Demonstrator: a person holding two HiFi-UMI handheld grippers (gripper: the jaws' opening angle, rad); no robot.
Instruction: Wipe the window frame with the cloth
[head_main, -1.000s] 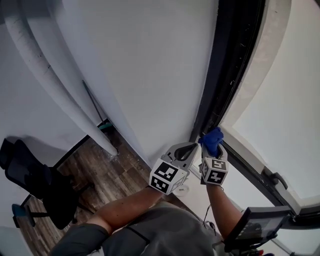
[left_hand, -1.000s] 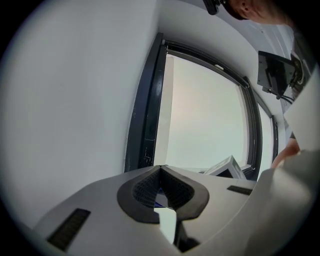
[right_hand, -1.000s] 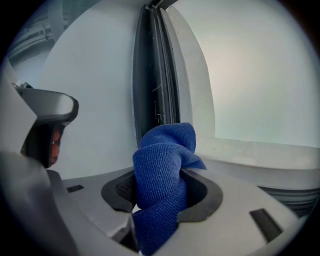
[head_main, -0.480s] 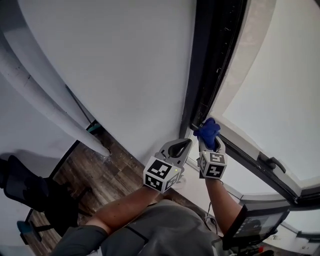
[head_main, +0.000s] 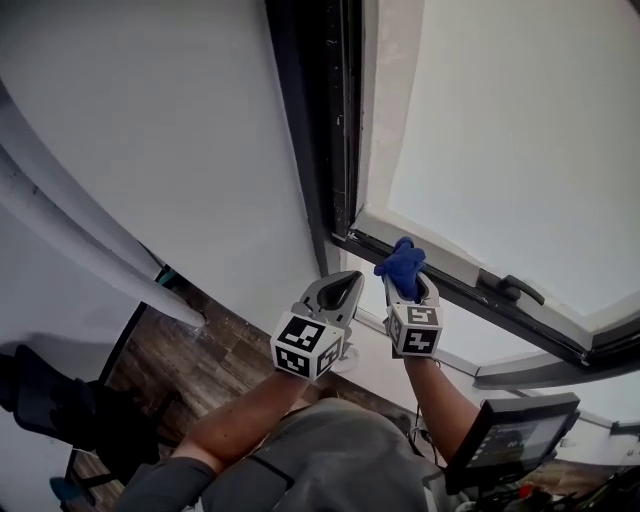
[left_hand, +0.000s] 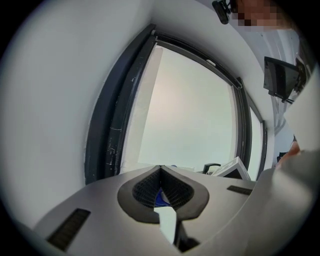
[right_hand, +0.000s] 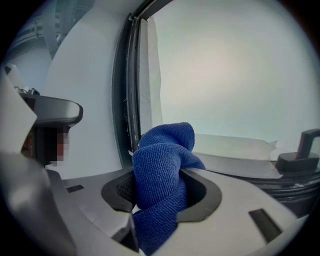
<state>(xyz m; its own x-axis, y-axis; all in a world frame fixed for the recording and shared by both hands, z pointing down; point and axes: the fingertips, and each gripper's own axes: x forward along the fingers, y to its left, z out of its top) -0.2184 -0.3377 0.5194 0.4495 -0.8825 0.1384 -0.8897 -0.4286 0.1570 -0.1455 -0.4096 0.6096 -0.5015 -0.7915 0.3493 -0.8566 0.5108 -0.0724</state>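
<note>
Bulging cloth (right_hand: 162, 165) sits between right gripper (right_hand: 160, 190) fingers (right_hand: 206, 195).

Location entry, as I read it from my feed: an office room.
- black office chair (head_main: 70, 412), 8 o'clock
- monitor (head_main: 510, 436), 5 o'clock
- wood-plank floor (head_main: 190, 365), 7 o'clock
- plain white wall (head_main: 150, 130), 11 o'clock
- dark window frame (head_main: 315, 150), 12 o'clock
- lever handle (head_main: 512, 289), 3 o'clock

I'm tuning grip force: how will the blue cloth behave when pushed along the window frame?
Probably floppy: the blue cloth bunches and folds over itself in the right hand-held gripper. Its looped weave likely drags rather than slips.
</note>
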